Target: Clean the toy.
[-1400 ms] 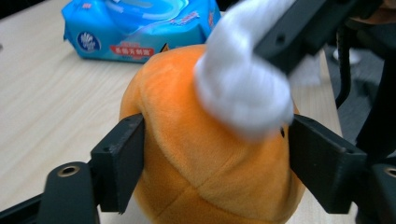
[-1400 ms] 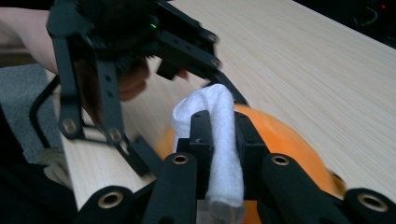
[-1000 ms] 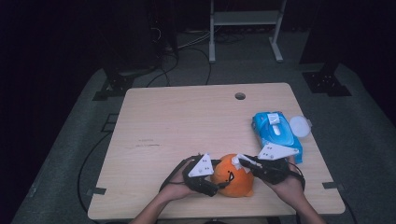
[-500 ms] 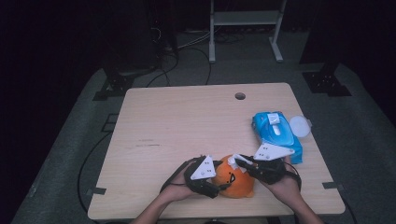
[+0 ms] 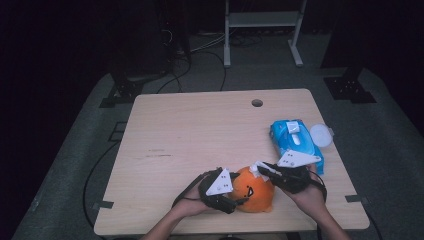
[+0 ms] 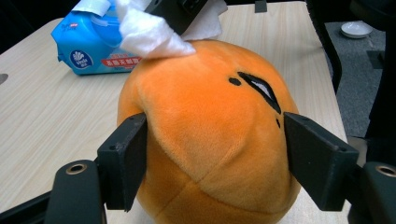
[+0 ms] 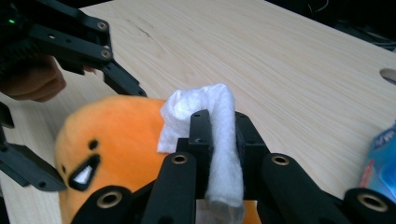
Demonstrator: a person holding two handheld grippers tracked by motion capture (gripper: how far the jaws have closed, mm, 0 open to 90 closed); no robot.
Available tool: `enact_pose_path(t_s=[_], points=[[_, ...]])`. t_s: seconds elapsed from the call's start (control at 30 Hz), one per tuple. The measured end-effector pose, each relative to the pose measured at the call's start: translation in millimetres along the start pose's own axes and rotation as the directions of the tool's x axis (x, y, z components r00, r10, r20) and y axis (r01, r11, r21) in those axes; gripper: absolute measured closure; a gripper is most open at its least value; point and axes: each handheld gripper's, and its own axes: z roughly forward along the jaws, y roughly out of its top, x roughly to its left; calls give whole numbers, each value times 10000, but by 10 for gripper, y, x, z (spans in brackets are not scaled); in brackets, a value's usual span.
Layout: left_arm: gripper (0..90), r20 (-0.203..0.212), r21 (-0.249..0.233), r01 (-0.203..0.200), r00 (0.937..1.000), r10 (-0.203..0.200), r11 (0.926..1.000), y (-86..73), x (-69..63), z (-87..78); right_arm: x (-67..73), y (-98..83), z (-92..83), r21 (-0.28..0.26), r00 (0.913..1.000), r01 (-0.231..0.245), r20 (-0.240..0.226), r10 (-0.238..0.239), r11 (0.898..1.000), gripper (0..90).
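From up high I see my left claw (image 5: 235,199) at the 9 o'clock side of the orange plush toy (image 5: 256,190), which sits on the counter (image 5: 200,135) close to the near edge. My right claw (image 5: 261,169) comes in from the toy's 2 o'clock side and touches its top with a white wipe (image 5: 257,167). A blue wipe pack (image 5: 295,142) lies at 2 o'clock from the toy, close to the counter's right edge, and a small white lid (image 5: 320,135) sits just beside the pack at its 3 o'clock. Looking along my left claw (image 6: 215,154), its two black jaws stand on either side of the orange plush toy (image 6: 210,135). They have just been opening a bit, and I cannot tell if they still press the fur. The white wipe (image 6: 152,32) rests on the toy's top at 11 o'clock, with the blue wipe pack (image 6: 93,44) behind it. Looking along my right claw (image 7: 219,135), the jaws are squeezed tight on the white wipe (image 7: 215,126), which hangs over the orange plush toy (image 7: 116,144). My left claw (image 7: 88,93) shows at 10 o'clock, around the toy.
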Motion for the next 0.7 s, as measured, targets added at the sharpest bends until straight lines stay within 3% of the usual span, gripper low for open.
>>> enact_pose_path(t_s=[0.07, 0.13, 0.2, 0.27, 0.3, 0.33, 0.43, 0.47, 0.5, 0.53, 0.57, 0.63, 0.7], points=[[175, -77, -63, 165, 9998, -165, 9998, 31, 21, -6, 27, 9, 18, -31, 10000, 93, -7, -93, 10000, 797], [172, -159, -201, 148, 9998, -151, 9997, 39, 19, -3, 41, 16, 25, -40, 10000, 45, -41, -45, 10000, 797], [198, -355, -195, -157, 9993, 150, 9997, 32, -8, 2, 115, 52, 31, -194, 9992, 111, -391, -119, 9998, 796], [238, -387, -198, -154, 9991, 147, 9997, 25, -8, 3, 180, 72, 19, -339, 9952, 108, -968, -140, 9994, 796], [244, -391, -124, 90, 9992, -95, 9999, 10, 18, 4, 216, 78, 18, -383, 9928, 198, -1173, -241, 9991, 796], [248, -391, -124, 90, 9992, -95, 9999, 10, 18, 4, 249, 84, 24, -398, 9916, 336, -1233, -383, 9986, 796], [260, -411, -84, 596, 9974, -599, 9982, -54, 78, -12, 275, 80, 30, -313, 9904, 507, -1270, -543, 9982, 796], [264, -411, -84, 596, 9974, -599, 9982, -54, 78, -12, 275, 80, 30, -313, 9904, 507, -1270, -543, 9982, 796], [264, -440, -71, 784, 9959, -786, 9969, -69, 98, -19, 255, 73, 26, -288, 9907, 529, -1241, -561, 9982, 796], [267, -485, -108, 1213, 9914, -1217, 9926, -98, 150, -29, 209, 48, 8, -158, 9941, 505, -957, -518, 9986, 797], [268, -485, -108, 1213, 9914, -1217, 9926, -98, 150, -29, 182, 31, 1, -101, 9955, 452, -830, -459, 9989, 797], [267, -462, -249, 1729, 9837, -1739, 9846, -117, 201, -14, 142, 11, -3, -128, 9966, 349, -749, -358, 9993, 797], [263, -510, -252, 1801, 9821, -1812, 9833, -107, 197, -4, 158, 25, 9, -156, 9963, 332, -787, -343, 9993, 797]])
